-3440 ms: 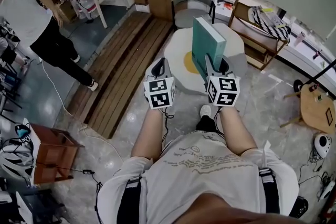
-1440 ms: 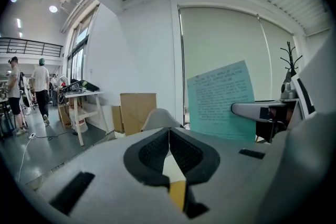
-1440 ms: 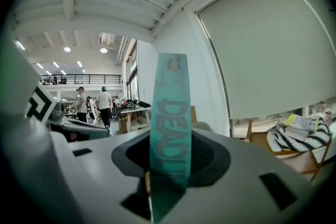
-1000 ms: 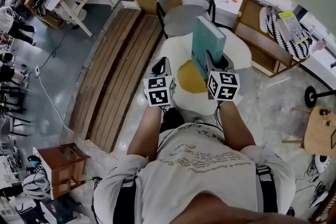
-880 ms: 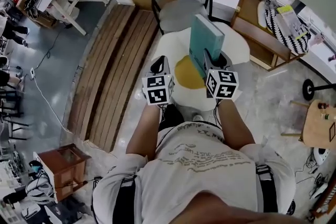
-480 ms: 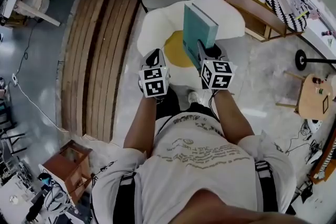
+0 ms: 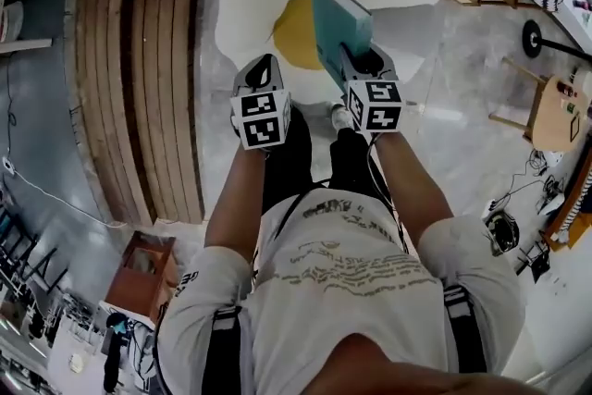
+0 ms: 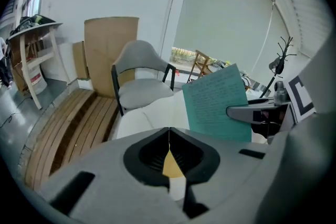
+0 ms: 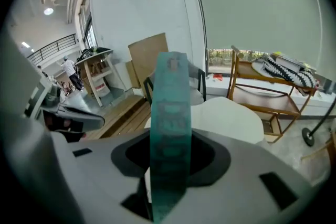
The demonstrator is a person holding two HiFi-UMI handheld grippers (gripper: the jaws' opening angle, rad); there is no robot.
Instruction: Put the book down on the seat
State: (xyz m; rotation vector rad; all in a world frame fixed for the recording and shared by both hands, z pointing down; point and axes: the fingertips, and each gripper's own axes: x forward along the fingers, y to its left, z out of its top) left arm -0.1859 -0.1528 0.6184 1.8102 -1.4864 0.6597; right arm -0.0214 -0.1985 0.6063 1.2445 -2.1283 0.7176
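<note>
A teal book (image 7: pixel 337 25) stands upright in my right gripper (image 7: pixel 355 60), whose jaws are shut on its lower edge; in the right gripper view its spine (image 9: pixel 169 107) fills the gap between them. My left gripper (image 7: pixel 262 71) is beside it, shut and empty, its jaws (image 8: pixel 169 132) meeting tip to tip. Both hang over a white, egg-shaped floor cushion with a yellow centre (image 7: pixel 277 0). Beyond it is a grey chair (image 8: pixel 140 93) with a bare seat. From the left gripper view the book's cover (image 8: pixel 216 105) shows at the right.
A wooden slat platform (image 7: pixel 139 60) runs along the left. A wooden rack (image 9: pixel 262 92) with a striped cloth is at the right, near a small round table (image 7: pixel 555 106). Cardboard sheets (image 8: pixel 110 50) lean on the wall behind the chair. A small wooden box (image 7: pixel 139 265) sits at lower left.
The head view has tipped down and the person has stepped forward. The grey chair has slid off the top edge, and the egg cushion now lies just ahead of the grippers. The book stays upright.
</note>
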